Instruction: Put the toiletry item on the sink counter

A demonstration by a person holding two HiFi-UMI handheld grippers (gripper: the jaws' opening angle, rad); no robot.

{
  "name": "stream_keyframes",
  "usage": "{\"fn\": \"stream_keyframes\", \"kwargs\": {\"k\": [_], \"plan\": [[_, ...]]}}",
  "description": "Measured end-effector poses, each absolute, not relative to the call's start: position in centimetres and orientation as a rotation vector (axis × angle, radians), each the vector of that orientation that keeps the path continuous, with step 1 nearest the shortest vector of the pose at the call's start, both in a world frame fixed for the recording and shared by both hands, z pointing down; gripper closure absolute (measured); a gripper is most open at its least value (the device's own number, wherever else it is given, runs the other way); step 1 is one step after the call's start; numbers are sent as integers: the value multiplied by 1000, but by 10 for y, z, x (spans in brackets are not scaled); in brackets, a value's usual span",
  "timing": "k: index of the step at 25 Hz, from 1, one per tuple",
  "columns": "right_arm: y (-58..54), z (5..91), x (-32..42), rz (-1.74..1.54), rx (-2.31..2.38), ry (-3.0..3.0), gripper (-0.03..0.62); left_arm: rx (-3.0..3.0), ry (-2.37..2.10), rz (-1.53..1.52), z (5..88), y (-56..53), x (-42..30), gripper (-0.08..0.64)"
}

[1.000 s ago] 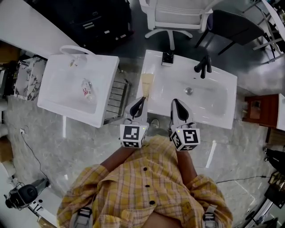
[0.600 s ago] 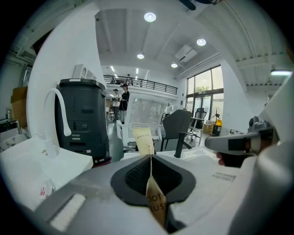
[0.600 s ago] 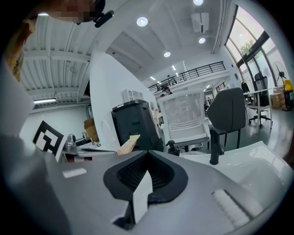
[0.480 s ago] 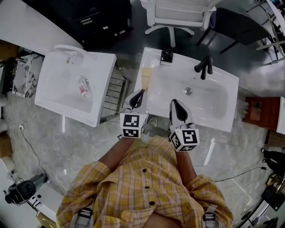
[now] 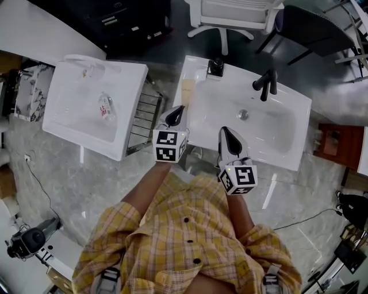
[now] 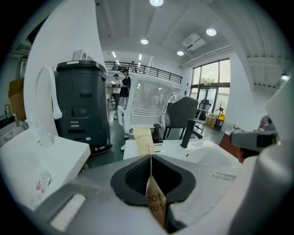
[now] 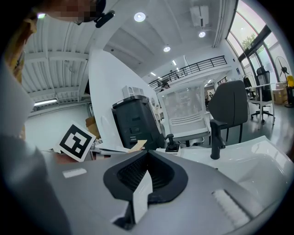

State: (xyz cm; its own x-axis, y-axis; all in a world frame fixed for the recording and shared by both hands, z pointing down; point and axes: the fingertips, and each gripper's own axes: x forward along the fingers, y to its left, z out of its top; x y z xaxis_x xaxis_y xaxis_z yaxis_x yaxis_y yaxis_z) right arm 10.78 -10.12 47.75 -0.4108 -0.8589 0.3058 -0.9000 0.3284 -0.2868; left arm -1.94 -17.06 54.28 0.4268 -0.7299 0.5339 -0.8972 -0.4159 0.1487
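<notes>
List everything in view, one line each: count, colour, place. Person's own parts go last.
left sink: one, white, left of wire rack.
right sink: one, white, right of wire rack.
small bottle: one, clear with red label, in left sink.
faucet: one, black, back of right sink.
pump bottle: one, black, right sink's back left corner.
tan packet: one, tan, by right sink's left edge.
wire rack: one, grey, between sinks.
office chair: one, white, behind right sink.
bin: one, black, beyond the sinks.
shirt: one, yellow plaid, bottom centre.
left gripper: one, grey, shut on tan packet.
right gripper: one, grey, shut, empty, at right sink's front edge.
</notes>
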Motion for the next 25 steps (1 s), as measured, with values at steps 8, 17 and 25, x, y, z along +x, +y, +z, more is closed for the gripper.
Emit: {"fn": "stream_keyframes", "kwargs": {"k": [8, 17, 25], "plan": [[-98, 486, 105, 654, 1617, -2474, 594, 2228, -1394, 605, 571, -192, -21, 555], [-97, 493, 112, 670, 1637, -2451, 594, 2180, -1388, 689, 603, -205, -24, 555], [-92, 499, 110, 691, 1639, -2430, 594, 2158, -1371, 765, 629, -214, -26, 555]]}}
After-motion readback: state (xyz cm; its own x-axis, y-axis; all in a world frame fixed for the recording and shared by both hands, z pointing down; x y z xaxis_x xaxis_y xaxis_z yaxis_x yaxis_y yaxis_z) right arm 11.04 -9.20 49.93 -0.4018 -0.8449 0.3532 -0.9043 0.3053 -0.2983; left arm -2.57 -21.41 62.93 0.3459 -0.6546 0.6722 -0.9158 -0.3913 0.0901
